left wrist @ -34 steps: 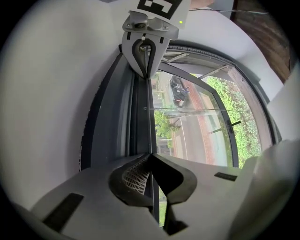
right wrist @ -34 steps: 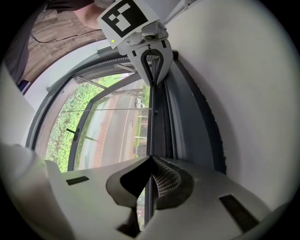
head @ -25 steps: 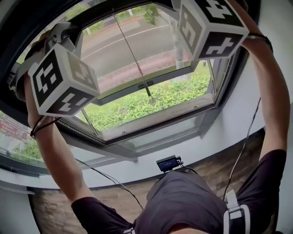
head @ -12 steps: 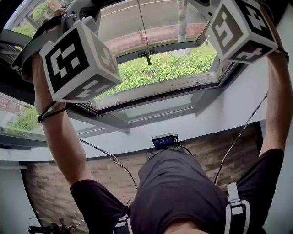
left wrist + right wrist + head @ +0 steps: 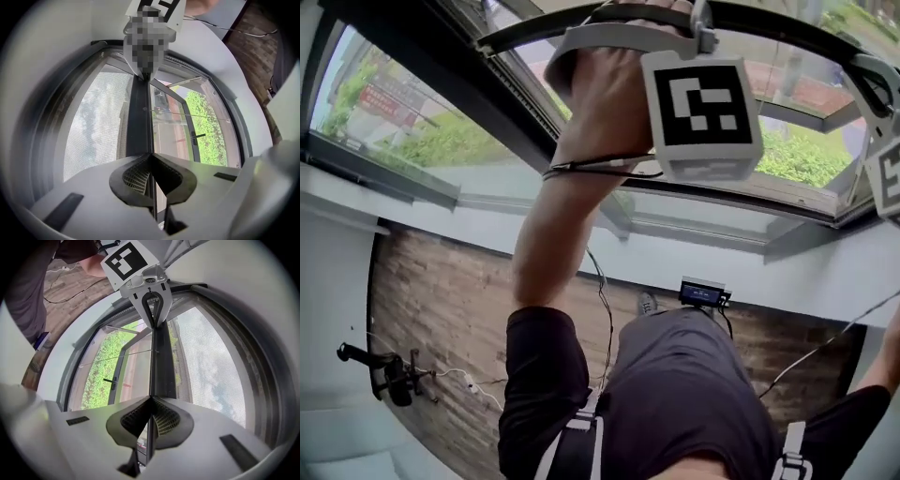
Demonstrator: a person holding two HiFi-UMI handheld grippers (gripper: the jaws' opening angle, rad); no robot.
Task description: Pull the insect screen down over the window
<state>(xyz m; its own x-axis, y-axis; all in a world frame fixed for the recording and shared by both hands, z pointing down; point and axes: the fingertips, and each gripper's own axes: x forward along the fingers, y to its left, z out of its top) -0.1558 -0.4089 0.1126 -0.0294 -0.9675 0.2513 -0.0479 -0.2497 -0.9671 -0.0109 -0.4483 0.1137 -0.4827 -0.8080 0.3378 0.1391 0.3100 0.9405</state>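
Pinching the thin lip of the dark pull bar, the left tongs have their ribbed pads pressed together on it, with no gap between them. The right tongs clamp the same lip in the same way at the bar's other end, so the two pairs face each other. The bar runs straight from the tips of one pair to the tips of the other.

The insect screen hangs from that bar as grey mesh. It lies to the left of the left tongs' jaws in their own view, and to the right of the right tongs' jaws in theirs. On the bar's other side there is no mesh over the opening. Beyond each pair of tips there stands an open sash with a dark handle, and green plants lie farther out.

From the head view, the left hand is raised overhead around the left tongs' grip, its marker cube just beside the wrist. The right tongs' cube shows only at the picture's right edge. The dark window frame slants past, outside the left hand.
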